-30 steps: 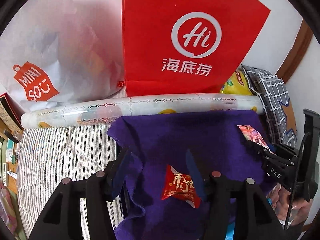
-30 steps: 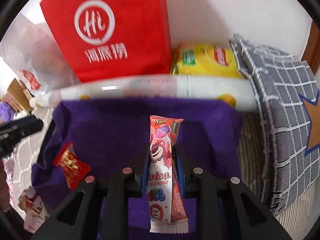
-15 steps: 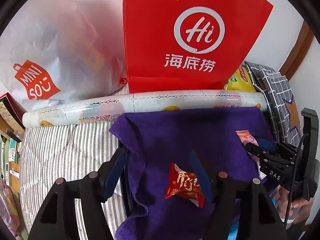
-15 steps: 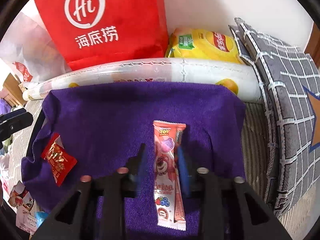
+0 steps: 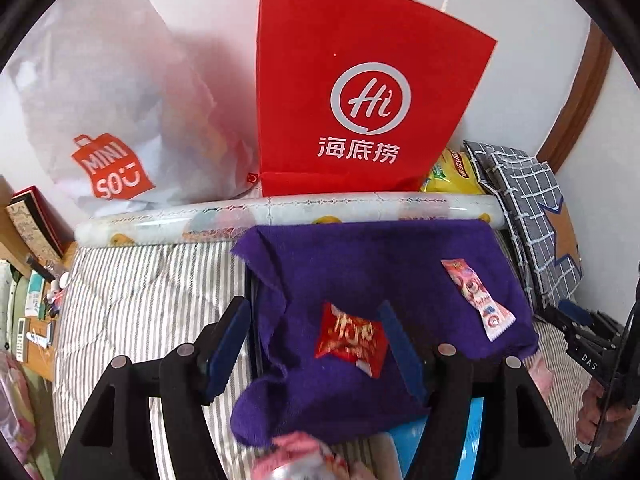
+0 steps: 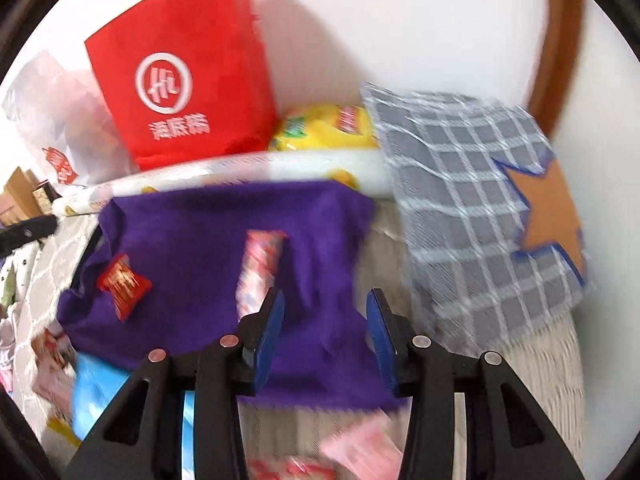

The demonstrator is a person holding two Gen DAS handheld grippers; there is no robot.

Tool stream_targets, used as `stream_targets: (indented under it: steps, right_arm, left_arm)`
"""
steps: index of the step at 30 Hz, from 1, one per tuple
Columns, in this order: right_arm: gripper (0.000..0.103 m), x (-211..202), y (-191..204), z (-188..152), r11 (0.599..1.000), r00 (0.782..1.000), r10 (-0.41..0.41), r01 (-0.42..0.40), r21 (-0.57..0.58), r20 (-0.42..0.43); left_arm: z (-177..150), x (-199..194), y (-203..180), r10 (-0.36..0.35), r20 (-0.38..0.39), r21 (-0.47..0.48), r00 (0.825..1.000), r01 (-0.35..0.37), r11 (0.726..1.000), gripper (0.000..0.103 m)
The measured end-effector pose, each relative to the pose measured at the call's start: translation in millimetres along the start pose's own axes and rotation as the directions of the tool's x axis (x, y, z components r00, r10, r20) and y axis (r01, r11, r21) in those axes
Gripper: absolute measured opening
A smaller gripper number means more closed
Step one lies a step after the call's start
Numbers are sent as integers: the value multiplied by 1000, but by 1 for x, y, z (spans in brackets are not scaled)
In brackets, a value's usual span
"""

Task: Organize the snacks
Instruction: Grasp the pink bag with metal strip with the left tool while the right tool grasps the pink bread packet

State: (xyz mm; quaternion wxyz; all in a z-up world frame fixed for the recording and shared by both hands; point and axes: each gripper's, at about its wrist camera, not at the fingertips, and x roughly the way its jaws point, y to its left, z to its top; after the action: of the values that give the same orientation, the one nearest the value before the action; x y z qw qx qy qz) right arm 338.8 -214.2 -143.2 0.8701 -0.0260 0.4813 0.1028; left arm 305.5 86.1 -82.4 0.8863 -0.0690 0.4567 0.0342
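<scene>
Both views are taken from wrist fisheyes, angled steeply down over a striped bed toward the wall, at close range. The purple cloth (image 5: 372, 264) (image 6: 216, 248), red paper bag (image 5: 360, 92) (image 6: 180, 92) and checked pillow (image 5: 528, 200) (image 6: 460, 208) are shared; right view is motion-blurred.

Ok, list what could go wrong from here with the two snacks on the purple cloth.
1. The red packet lies between the open fingers of the left hand-held gripper, so a careless move could drag it.
2. The purple cloth is rumpled at its left edge; a tug might shift both snacks.
3. The pink wrapper sits near the cloth's right edge and could slide off.
</scene>
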Motion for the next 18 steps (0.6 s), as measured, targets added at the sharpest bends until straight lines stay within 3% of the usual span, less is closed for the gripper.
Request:
stream_targets:
  steps: [6,9,18]
  right_arm:
    - [46,-8,-35,-48,998,999,-9,12,54,-51]
    - [56,-4,-36,-66,999,998,-2,4,32,-57]
    - [56,18,-22,-85,998,998,28,-31,-55,-61]
  left_arm:
    - [-23,-23,-2,10,-6,-10,1000,-10,1000,66]
    - [-35,-29,-3,16,-18,-4,1000,-16,1000,66]
    - [-64,-40,11,75,-45,-34,996,-77,996,66]
